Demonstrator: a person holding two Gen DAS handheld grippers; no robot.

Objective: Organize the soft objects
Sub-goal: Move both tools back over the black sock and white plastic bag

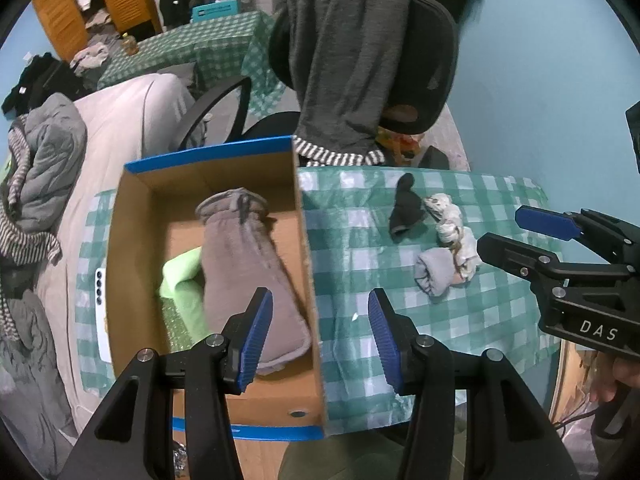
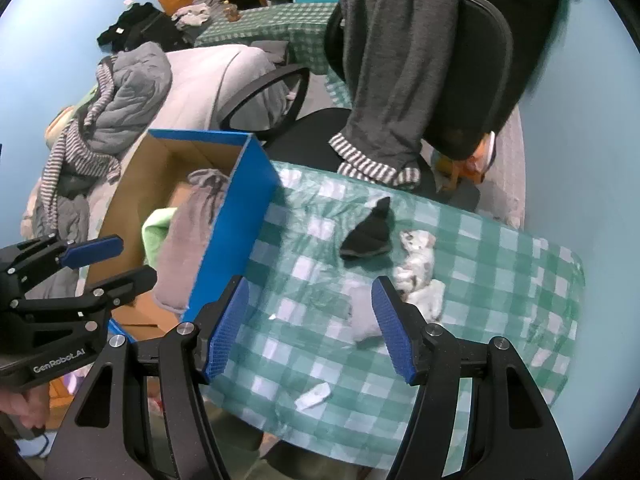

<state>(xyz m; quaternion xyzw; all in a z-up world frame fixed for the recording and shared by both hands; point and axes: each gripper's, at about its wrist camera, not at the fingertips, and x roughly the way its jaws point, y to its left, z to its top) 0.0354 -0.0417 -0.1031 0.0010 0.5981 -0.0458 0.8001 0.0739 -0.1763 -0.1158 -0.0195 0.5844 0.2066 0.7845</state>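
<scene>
While both claws hung over the checked tablecloth (image 1: 460, 320), neither held anything. The left gripper (image 1: 320, 338) stood with its blue pads apart and nothing between them but air; below its left finger lay the open cardboard box (image 1: 132, 240) with the blue rim, and its right finger was over the cloth just outside the box wall. Inside the box, under and ahead of that left finger, a long grey sock (image 1: 248, 264) lay lengthwise, touching a pale green cloth (image 1: 184, 280) to its left.

The right gripper (image 2: 310, 330) also stood with its jaws apart and empty. Just inside its right finger, on the cloth below, lay a folded light grey sock (image 2: 362, 316), partly hidden by that finger. Ahead of the same finger lay a white patterned sock (image 2: 418, 264), touching the grey one as far as could be told, and further ahead a black sock (image 2: 370, 236), just beside the white one. A small white scrap (image 2: 314, 396) lay on the cloth beneath the claw, nearer the table edge. To its left stood the blue side of the box, and left again the other claw appeared, a hand (image 2: 24, 406) beneath it.

Beyond the table, ahead of both claws, a dark grey garment (image 1: 352, 60) hung over the back of a black chair (image 1: 436, 60).
</scene>
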